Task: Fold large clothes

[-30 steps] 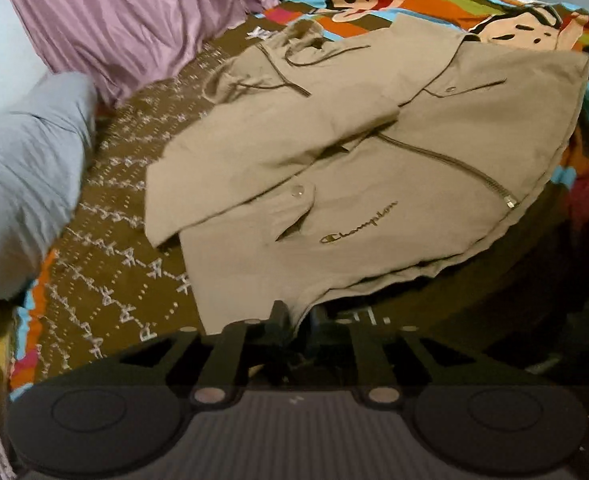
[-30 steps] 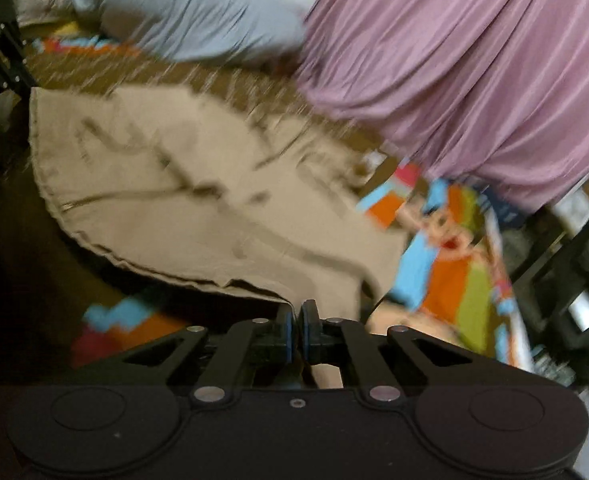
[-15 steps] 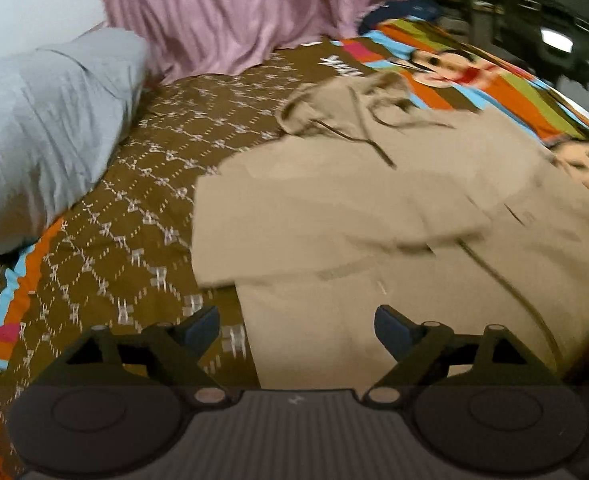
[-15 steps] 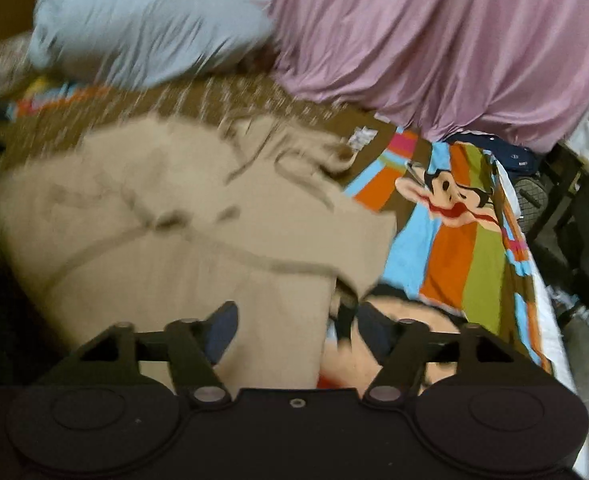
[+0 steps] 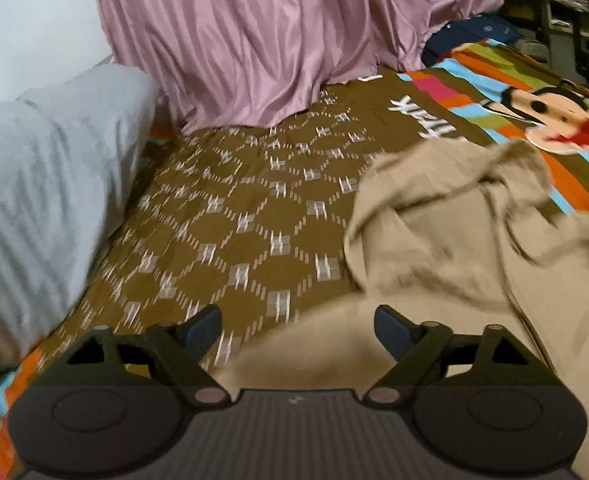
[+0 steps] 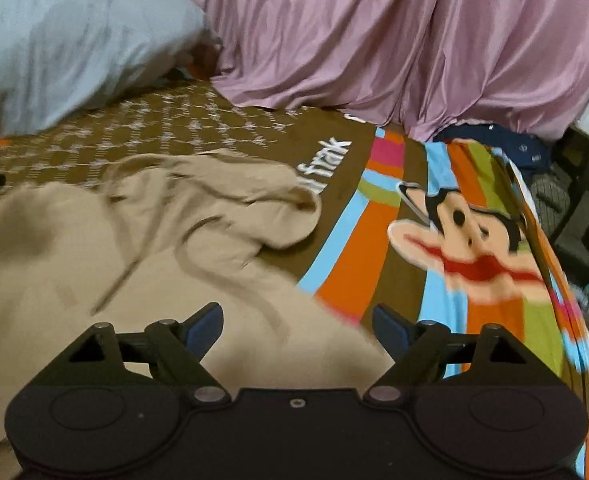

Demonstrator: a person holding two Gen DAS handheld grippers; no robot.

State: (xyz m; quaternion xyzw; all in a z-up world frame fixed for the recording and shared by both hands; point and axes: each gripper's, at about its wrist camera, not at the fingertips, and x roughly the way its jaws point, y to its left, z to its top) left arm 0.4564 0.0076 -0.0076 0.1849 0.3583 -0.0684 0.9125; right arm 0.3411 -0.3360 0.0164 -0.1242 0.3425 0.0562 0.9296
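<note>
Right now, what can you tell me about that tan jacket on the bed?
The tan jacket looks like soft cotton, with a rumpled hood and a dark drawcord. It lies spread on the patterned bedspread, hood toward the pink curtain. Nothing grips it: the right gripper, jaws opening, and the left gripper, jaws closing, both hover above its near edge.

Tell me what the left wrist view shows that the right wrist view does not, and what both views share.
Only the left wrist view shows the open left gripper, its jaws closing slightly with nothing gripped, and much bare brown patterned bedspread. Only the right wrist view shows the right gripper, its jaws opening with nothing gripped, and the white lettering unhidden. Both show the beige hooded jacket, the grey pillow, the pink satin curtain and the colourful striped monkey-print blanket.
</note>
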